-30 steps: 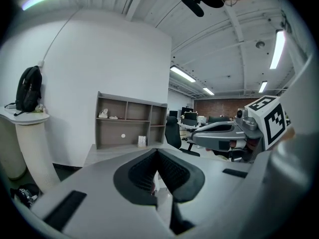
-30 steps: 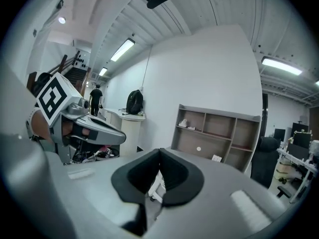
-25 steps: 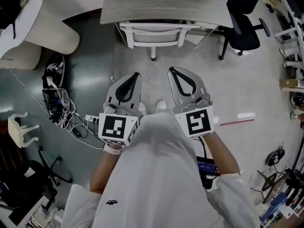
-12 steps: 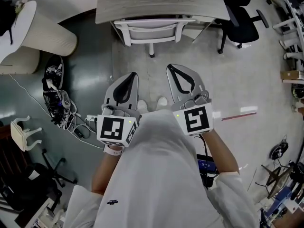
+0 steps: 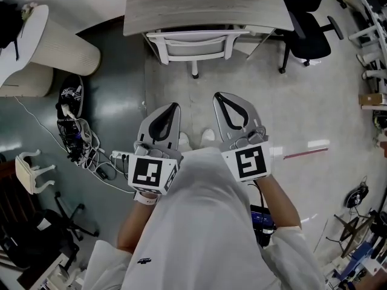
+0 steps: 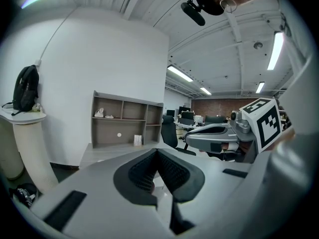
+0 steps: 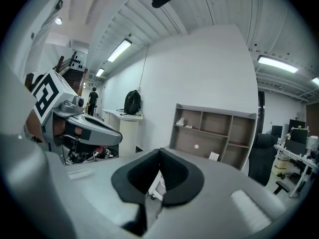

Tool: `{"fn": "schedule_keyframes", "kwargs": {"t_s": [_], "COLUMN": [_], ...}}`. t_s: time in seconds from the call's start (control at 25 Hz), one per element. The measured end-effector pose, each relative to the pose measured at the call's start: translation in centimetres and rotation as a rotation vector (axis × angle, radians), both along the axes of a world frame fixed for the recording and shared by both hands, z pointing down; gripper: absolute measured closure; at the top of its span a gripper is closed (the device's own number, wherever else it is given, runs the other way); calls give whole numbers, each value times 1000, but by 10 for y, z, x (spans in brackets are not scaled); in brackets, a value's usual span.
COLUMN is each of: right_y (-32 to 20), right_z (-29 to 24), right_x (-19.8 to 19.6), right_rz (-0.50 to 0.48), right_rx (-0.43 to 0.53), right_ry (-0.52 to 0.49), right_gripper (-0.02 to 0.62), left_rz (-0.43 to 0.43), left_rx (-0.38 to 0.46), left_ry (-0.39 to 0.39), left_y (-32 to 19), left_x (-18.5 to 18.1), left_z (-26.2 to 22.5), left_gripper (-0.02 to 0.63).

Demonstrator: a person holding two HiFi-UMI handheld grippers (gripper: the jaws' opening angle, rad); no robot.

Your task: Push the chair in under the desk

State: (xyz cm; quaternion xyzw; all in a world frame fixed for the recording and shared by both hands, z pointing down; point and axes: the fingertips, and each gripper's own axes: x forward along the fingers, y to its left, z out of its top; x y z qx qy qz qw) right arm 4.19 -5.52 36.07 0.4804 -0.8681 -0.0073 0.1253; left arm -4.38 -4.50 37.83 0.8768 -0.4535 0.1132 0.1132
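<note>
Chair [image 5: 196,44], white, stands at the near edge of the desk [image 5: 205,8] with its back toward the person and its seat out of sight beneath the desktop; one leg shows on the floor just below the back. The left gripper [image 5: 174,107] and the right gripper [image 5: 217,96] are held side by side, a gap between them, in front of the person's torso. Both point toward the chair but are well apart from it, with bare floor between. Both are closed and hold nothing. In the left gripper view the left gripper [image 6: 157,152] has its black pads [image 6: 172,171] meeting at the tip, and the right gripper [image 6: 189,138] shows off to the side. In the right gripper view the right gripper [image 7: 159,151] is likewise closed to a point, and a sliver of the white chair [image 7: 158,183] shows through the opening behind the tip. The left gripper [image 7: 118,136] is beside it. Both gripper views look past the desk's far edge to a grey shelf unit [image 6: 124,126] against the white wall. A black office chair [image 5: 308,32] stands off the desk's right corner, and a white round counter [image 5: 60,44] off its left corner. A tangle of cables [image 5: 78,141] lies on the dark floor to the left of the left gripper. The toes of two shoes [image 5: 207,135] show on the floor between the grippers.
</note>
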Motion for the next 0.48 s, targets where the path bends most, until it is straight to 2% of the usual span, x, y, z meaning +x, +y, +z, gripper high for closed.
{"fn": "schedule_keyframes", "kwargs": {"t_s": [0.48], "right_y": [-3], "right_z": [3], "right_x": [6], "right_rz": [25], "right_rx": [-20], "right_ry": [-27], "right_gripper": [584], "left_rz": [15], "left_rx": [-10], "left_ry": [9], "left_y": [-4], "left_x": [2], "left_z": [-2], "left_gripper": [600]}}
